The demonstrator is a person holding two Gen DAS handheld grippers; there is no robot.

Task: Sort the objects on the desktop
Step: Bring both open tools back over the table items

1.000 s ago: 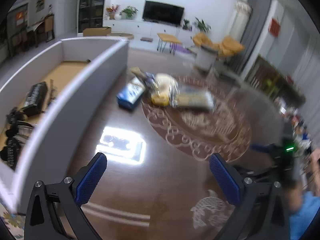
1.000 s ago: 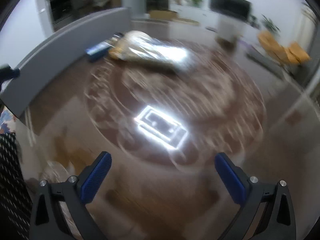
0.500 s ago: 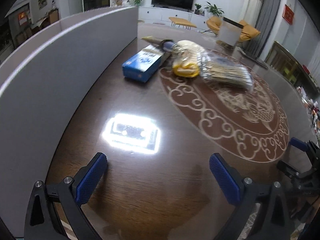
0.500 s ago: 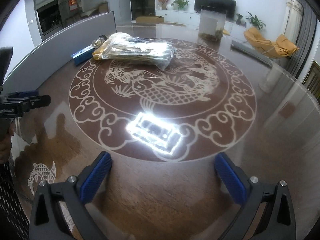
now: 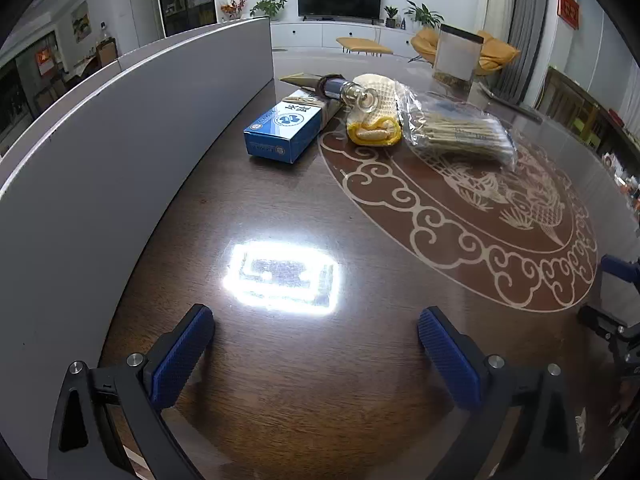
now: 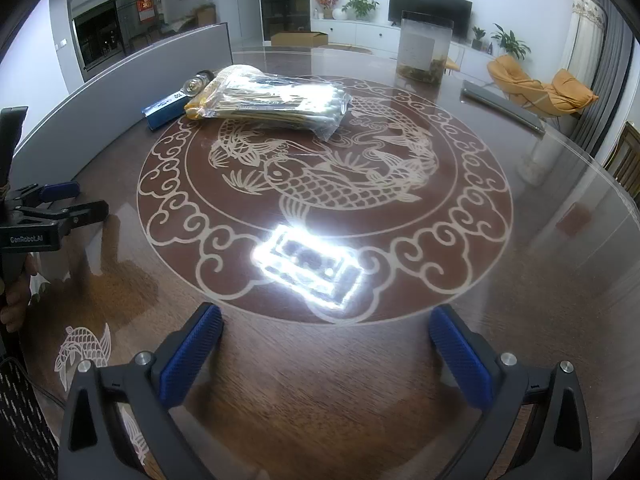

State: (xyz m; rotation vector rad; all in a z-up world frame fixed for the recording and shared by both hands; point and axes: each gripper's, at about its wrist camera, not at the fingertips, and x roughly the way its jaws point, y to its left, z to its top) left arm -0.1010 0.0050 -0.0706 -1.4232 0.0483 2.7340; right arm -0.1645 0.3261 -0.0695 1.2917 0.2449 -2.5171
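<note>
A blue box (image 5: 286,130), a small glass bottle (image 5: 348,94), a yellow-and-white rolled cloth (image 5: 374,120) and a clear bag of sticks (image 5: 456,130) lie together at the far side of the round table. The bag also shows in the right wrist view (image 6: 280,106), with the blue box (image 6: 164,108) to its left. My left gripper (image 5: 316,344) is open and empty, low over the table near its front. My right gripper (image 6: 326,344) is open and empty over the table's front edge. The left gripper shows at the left edge of the right wrist view (image 6: 60,204).
A grey box wall (image 5: 120,140) runs along the table's left side. A clear jar (image 6: 424,50) and a flat grey bar (image 6: 504,108) stand at the table's far right. A bright lamp reflection (image 6: 308,264) lies on the glossy tabletop.
Both grippers have dropped lower toward the table and steadied. The left view no longer looks into the grey box. Both stay open.
</note>
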